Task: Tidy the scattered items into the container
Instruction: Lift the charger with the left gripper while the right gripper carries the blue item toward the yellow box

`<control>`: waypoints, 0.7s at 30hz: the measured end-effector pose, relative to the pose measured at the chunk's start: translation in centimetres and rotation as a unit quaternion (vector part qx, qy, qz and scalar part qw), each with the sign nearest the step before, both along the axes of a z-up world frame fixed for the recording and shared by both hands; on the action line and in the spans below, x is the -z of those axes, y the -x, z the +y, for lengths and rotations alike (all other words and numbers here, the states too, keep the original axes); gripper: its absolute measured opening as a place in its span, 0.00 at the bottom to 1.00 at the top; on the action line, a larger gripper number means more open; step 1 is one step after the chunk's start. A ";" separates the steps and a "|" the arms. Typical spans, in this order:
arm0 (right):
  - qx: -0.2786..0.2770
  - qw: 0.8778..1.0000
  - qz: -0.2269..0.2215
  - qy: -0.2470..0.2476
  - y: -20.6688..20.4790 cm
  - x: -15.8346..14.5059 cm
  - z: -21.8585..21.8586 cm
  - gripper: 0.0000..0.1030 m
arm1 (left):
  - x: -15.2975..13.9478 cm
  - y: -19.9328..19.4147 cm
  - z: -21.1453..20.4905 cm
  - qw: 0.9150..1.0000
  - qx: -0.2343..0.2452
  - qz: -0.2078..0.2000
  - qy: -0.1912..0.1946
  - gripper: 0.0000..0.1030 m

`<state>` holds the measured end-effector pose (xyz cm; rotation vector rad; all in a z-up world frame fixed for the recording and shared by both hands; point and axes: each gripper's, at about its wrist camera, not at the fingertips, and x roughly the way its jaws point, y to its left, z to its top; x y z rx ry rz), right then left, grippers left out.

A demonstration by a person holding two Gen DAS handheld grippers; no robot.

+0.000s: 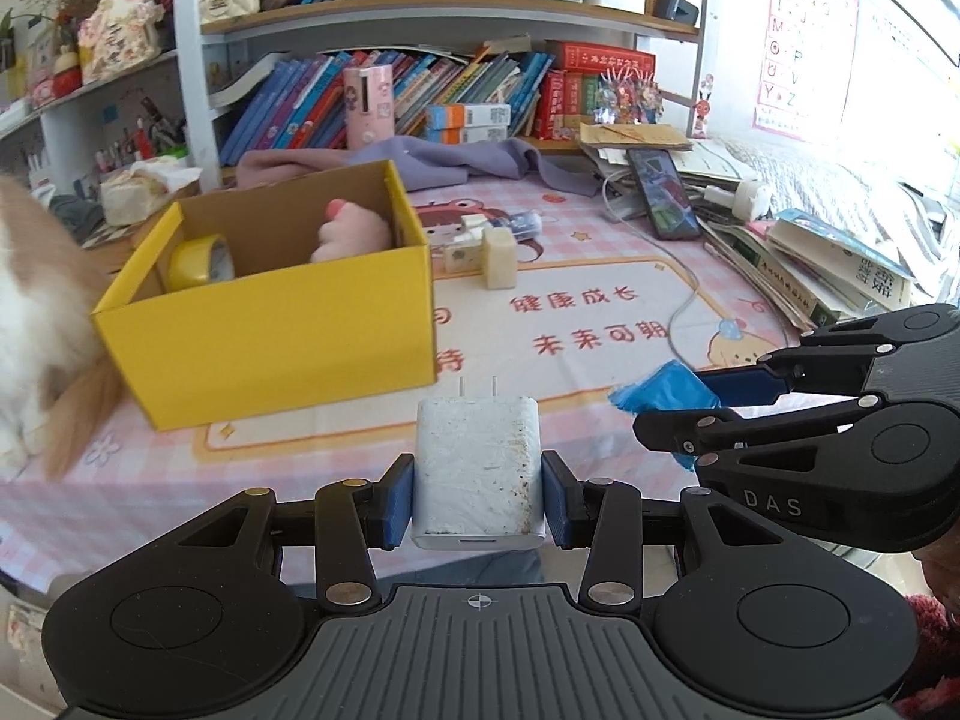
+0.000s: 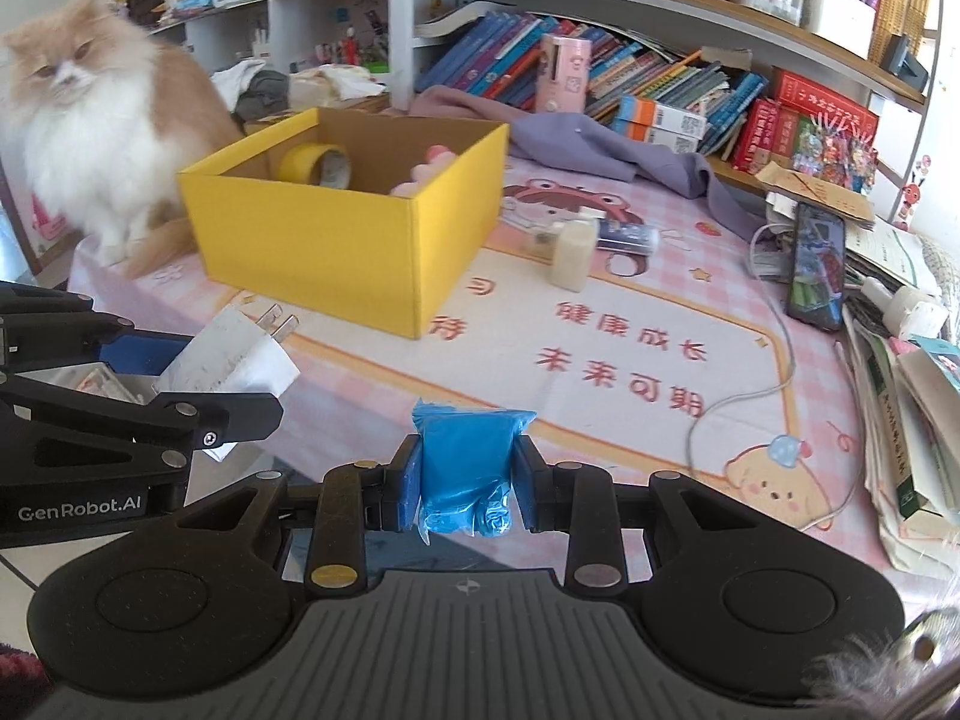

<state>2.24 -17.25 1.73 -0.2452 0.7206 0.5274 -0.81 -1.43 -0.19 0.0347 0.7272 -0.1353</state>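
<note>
Left gripper: the black two-finger left gripper (image 1: pixel 478 501) with blue pads is clamped on a scuffed white plastic wall charger (image 1: pixel 478 471), prongs pointing away toward twelve o'clock.
Right gripper: the black two-finger right gripper (image 2: pixel 465 483) has its blue pads pressed together on a crumpled bright blue plastic packet (image 2: pixel 465 471), squeezed between them.
Relation of the two: in the left wrist view the right gripper shows at three o'clock, beside the charger, and carries the blue packet there too.
Container: an open yellow cardboard box (image 1: pixel 270 324) stands on the desk at about eleven o'clock from the charger, near it but apart.
Inside the box: a yellow roll of tape (image 1: pixel 201 261) leans at the left wall; a pink plush toy (image 1: pixel 354 234) lies at the right side.
Still on the desk: a cream rectangular block (image 1: pixel 499 258) stands upright at one o'clock beyond the box, with a small dark blue tube (image 2: pixel 630 237) just beside it.
Surface: a pink checked desk mat (image 1: pixel 600 324) with cartoon prints and red characters.
Onlooker: a fluffy orange-and-white cat (image 2: pixel 90 114) sits at ten o'clock, just beside the box's left corner.
Right edge: a black smartphone (image 2: pixel 819 267) lies at two o'clock beside stacked books.
</note>
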 end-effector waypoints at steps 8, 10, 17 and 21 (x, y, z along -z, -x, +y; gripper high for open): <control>-0.046 0.999 -0.004 0.004 1.5 -0.3 3.0 0.28 | -0.2 2.1 2.9 0.999 -0.037 -0.004 0.000 0.40; -0.055 0.998 -0.005 0.004 1.6 -0.3 3.7 0.28 | -0.1 2.5 3.4 0.999 -0.046 -0.005 -0.001 0.40; -0.085 0.996 -0.003 0.005 1.9 -0.3 5.9 0.28 | -0.2 3.7 5.2 0.997 -0.073 -0.007 -0.004 0.40; -0.102 0.995 -0.005 0.006 1.9 -0.4 7.2 0.28 | -0.2 4.2 6.1 0.996 -0.087 -0.006 -0.005 0.40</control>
